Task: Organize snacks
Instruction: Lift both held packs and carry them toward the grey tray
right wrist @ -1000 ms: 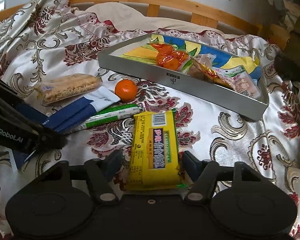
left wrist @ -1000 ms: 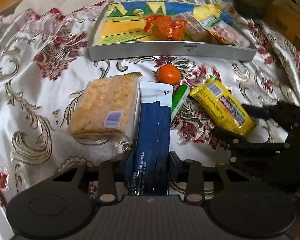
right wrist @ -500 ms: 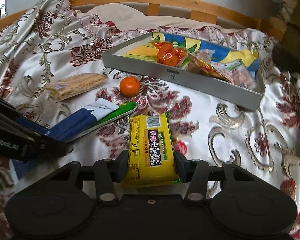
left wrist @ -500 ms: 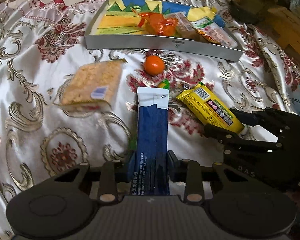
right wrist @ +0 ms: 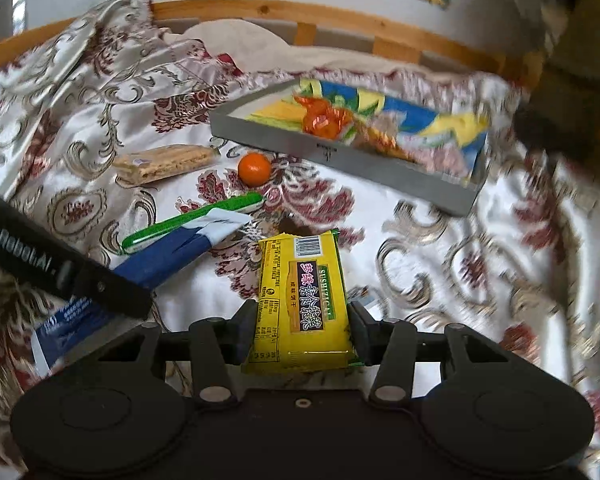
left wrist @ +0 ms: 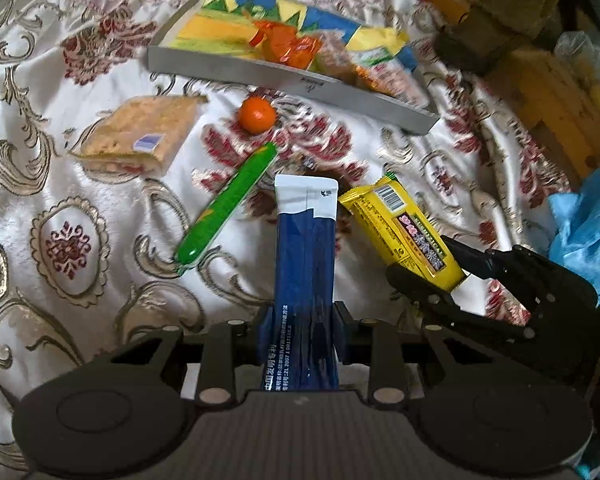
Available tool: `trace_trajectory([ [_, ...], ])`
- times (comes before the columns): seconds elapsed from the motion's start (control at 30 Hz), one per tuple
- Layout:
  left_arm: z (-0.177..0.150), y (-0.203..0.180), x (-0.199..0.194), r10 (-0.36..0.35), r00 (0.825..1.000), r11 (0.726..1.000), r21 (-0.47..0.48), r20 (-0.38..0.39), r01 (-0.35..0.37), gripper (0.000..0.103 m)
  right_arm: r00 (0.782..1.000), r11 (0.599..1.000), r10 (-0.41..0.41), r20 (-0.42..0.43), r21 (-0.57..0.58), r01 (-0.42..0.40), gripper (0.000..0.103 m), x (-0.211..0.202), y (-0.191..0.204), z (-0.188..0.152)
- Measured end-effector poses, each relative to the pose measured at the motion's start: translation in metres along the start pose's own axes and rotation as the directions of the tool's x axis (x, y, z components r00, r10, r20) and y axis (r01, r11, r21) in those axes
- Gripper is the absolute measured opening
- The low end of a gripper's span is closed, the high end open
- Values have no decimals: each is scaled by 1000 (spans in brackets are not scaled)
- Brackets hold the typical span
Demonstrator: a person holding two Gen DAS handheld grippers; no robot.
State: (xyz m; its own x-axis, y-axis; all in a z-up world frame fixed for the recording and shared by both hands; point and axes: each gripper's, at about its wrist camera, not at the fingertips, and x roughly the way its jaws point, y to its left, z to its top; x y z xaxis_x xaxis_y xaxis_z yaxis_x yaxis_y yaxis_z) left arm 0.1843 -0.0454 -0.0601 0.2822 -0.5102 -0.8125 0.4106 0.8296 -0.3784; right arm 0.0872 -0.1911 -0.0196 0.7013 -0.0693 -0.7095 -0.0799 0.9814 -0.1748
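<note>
Your left tongs (left wrist: 303,334) are pinching the blue and white packet (left wrist: 305,264) near its bottom end, and the jaws are closing a little more on it. The packet sticks out away from you, with its white end pointing toward the grey tray (left wrist: 288,80). It looks lifted off the bed cover (left wrist: 60,240).

Your right tongs (right wrist: 302,334) are pinching the yellow snack pack (right wrist: 302,300) by its two long sides. The pack's barcode end points toward the tray (right wrist: 340,160). In the left camera you can see the same right tongs (left wrist: 452,280) holding the yellow pack (left wrist: 404,232) just beside the blue packet.

The tray sits on the bed cover, farther away from you than the loose snacks. It has a bright picture of blue, yellow and green inside. An orange shiny wrapped snack (right wrist: 324,120) lies in it, with some other packets next to that one, but they are too blurry to tell apart.

Three snacks lie on the bed cover in front of the tray. The small orange fruit (left wrist: 257,115) is just beside the tray wall. The green stick (left wrist: 228,208) lies slanted below the fruit, to the left of the blue packet. The clear bag of tan crackers (left wrist: 140,136) is further left, well apart from the tongs.
</note>
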Motion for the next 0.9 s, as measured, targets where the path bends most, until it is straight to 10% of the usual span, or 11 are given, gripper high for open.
trace_trajectory([
  [0.5,18,-12,-26,39,965,999,0,259,-40,33,966,987,-158,204,9,159,50,-33,-29,9],
  [0.9,93,-25,-16,79,923,996,-69,377,-58,33,917,962,-216,334,-88,259,50,-4,-22,27],
])
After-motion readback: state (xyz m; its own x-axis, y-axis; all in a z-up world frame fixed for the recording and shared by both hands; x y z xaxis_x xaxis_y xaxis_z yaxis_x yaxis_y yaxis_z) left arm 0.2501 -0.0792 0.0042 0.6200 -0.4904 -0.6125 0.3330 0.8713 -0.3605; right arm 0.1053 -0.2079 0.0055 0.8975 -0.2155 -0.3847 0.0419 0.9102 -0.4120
